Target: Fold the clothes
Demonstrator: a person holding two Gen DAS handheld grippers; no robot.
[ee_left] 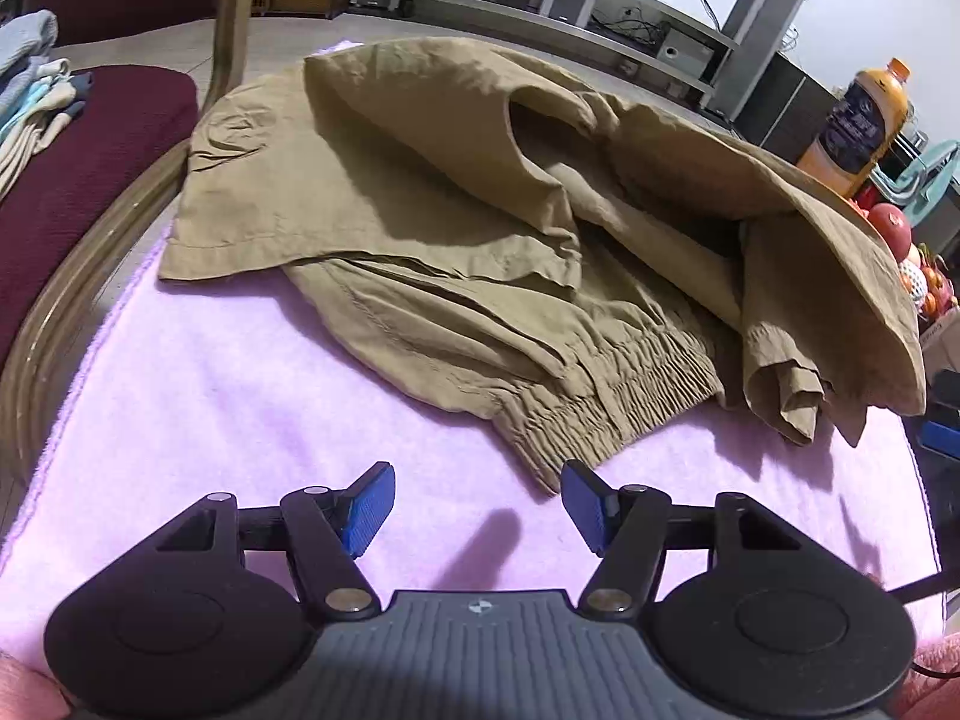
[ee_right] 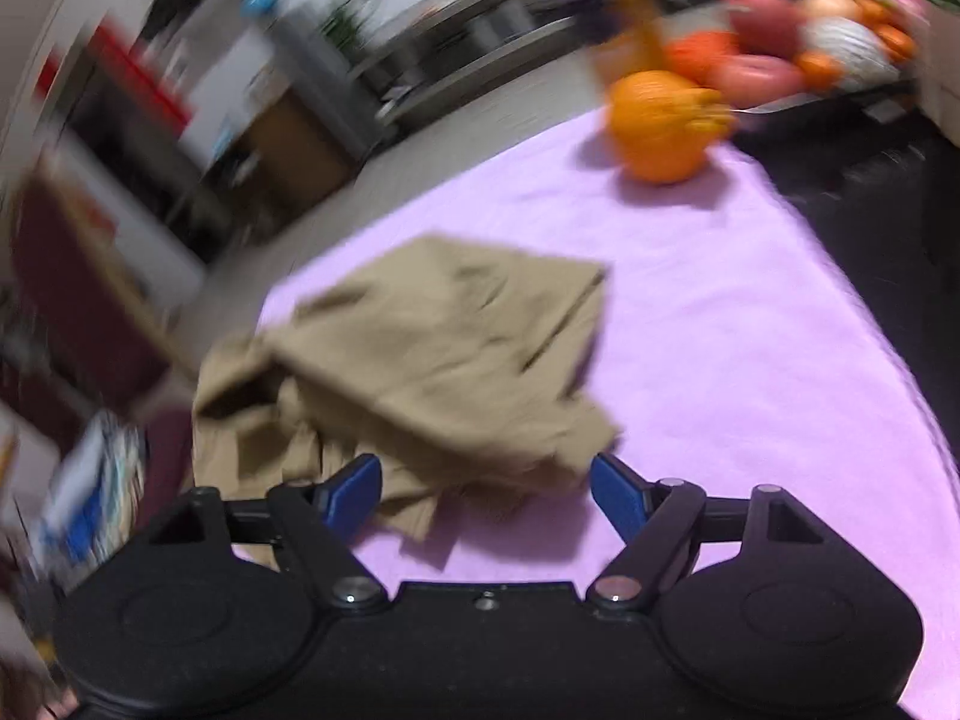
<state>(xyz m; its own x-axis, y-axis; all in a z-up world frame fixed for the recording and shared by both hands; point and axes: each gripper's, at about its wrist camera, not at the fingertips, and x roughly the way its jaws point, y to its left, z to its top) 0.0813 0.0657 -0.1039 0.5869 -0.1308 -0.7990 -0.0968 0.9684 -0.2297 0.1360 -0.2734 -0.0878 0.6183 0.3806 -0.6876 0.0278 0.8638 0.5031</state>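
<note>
Khaki pants (ee_left: 456, 222) with an elastic waistband (ee_left: 606, 396) lie partly folded on a pink towel (ee_left: 240, 420). My left gripper (ee_left: 478, 501) is open and empty, just short of the waistband. In the blurred right wrist view the same pants (ee_right: 432, 360) lie bunched on the towel (ee_right: 750, 360). My right gripper (ee_right: 486, 486) is open, its blue pads (ee_right: 615, 495) at the near edge of the cloth, holding nothing.
A maroon wicker chair (ee_left: 90, 180) with folded clothes (ee_left: 30, 90) stands at left. An orange juice bottle (ee_left: 858, 126) and fruit (ee_left: 894, 228) stand at right. An orange (ee_right: 660, 126) sits on the towel's far corner beside a fruit tray (ee_right: 798, 54).
</note>
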